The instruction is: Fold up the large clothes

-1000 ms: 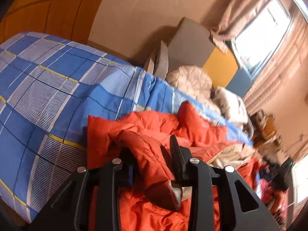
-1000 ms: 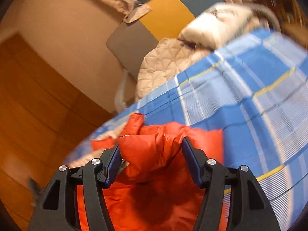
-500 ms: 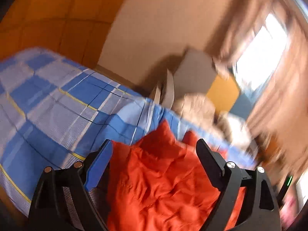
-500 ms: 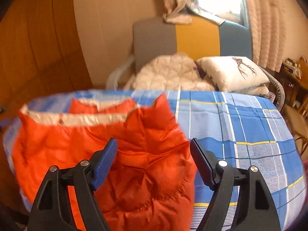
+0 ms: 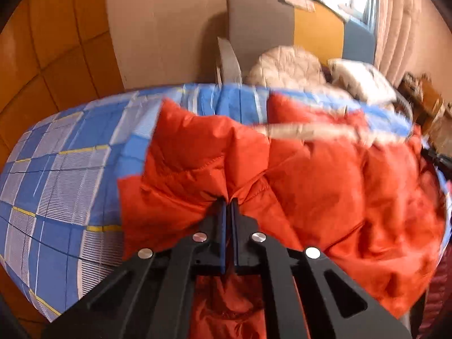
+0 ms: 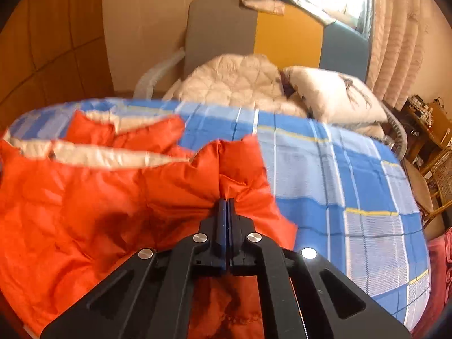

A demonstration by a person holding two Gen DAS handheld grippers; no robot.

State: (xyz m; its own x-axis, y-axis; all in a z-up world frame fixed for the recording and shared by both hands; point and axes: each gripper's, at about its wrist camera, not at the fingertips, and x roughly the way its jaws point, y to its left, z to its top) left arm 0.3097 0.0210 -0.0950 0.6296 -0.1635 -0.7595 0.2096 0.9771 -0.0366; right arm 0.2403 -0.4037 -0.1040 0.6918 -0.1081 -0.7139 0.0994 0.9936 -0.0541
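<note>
Change: both grippers, seen spread apart half a second ago, are now clamped onto the near edge of the puffy orange quilted jacket (image 5: 325,175).
Left gripper (image 5: 228,202): its black fingers are pressed together with only a thin slit between the blue pads, and a pinch of orange fabric is gathered at the tips.
Right gripper (image 6: 226,200): it is clenched in the same way on a bunched fold of the jacket (image 6: 84,197), with the fabric puckered around the tips.
Jacket: it is spread over the blue, white and yellow checked bedspread (image 5: 56,186); a cream lining strip (image 6: 107,156) is shown along its far edge.
Bedspread: bare checked cloth (image 6: 353,186) is seen to the jacket's right in the right wrist view and to its left in the left wrist view.
Beyond the bedspread: a grey, yellow and blue panelled headboard (image 6: 288,36) is set against the wall, with a cream quilted cushion (image 6: 234,82) and a white printed pillow (image 6: 336,96) in front of it.
</note>
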